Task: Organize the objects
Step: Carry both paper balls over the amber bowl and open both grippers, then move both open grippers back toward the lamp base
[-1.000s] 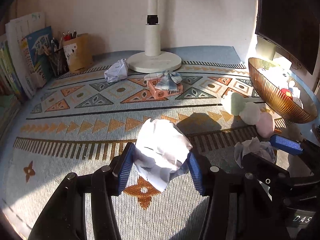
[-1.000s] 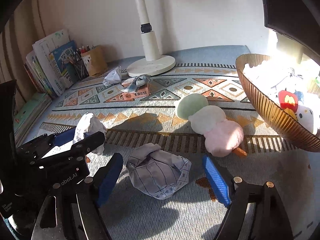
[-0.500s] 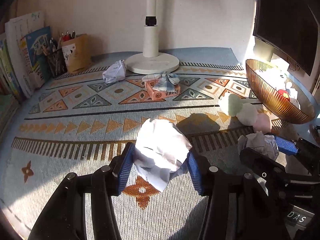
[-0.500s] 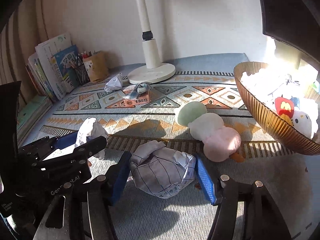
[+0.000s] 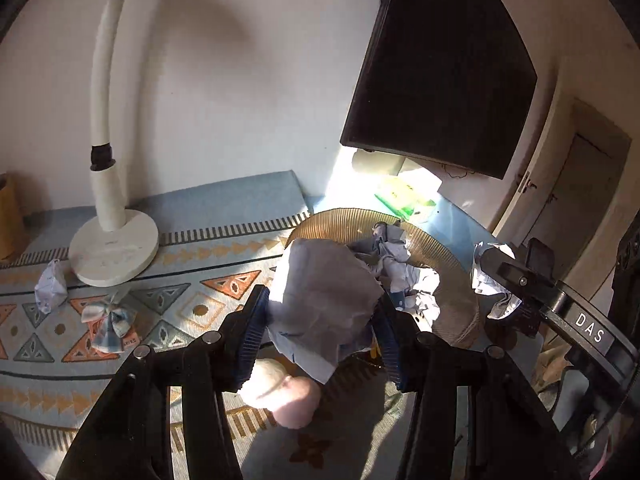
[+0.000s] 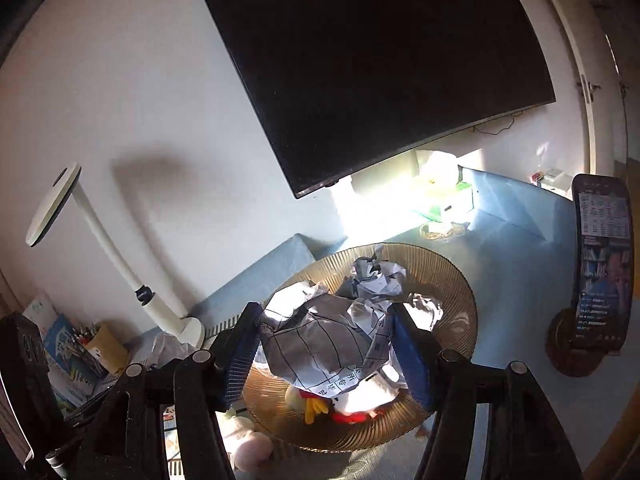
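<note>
My left gripper is shut on a crumpled white paper ball, held in the air just left of an amber ribbed bowl. My right gripper is shut on a crumpled gridded paper ball and hangs over the same bowl. Several crumpled papers and a plush toy lie inside the bowl. In the left wrist view the right gripper's paper ball shows at the bowl's right side.
A white desk lamp stands on the patterned mat, with a small paper ball and a bow on an orange box near it. A pastel plush lies below my left gripper. A dark monitor hangs above; a phone on a stand is at right.
Both grippers rose off the mat with their paper balls and swung right to the bowl. The right gripper's jaws closed on the gridded paper, which lay loose between them a second ago.
</note>
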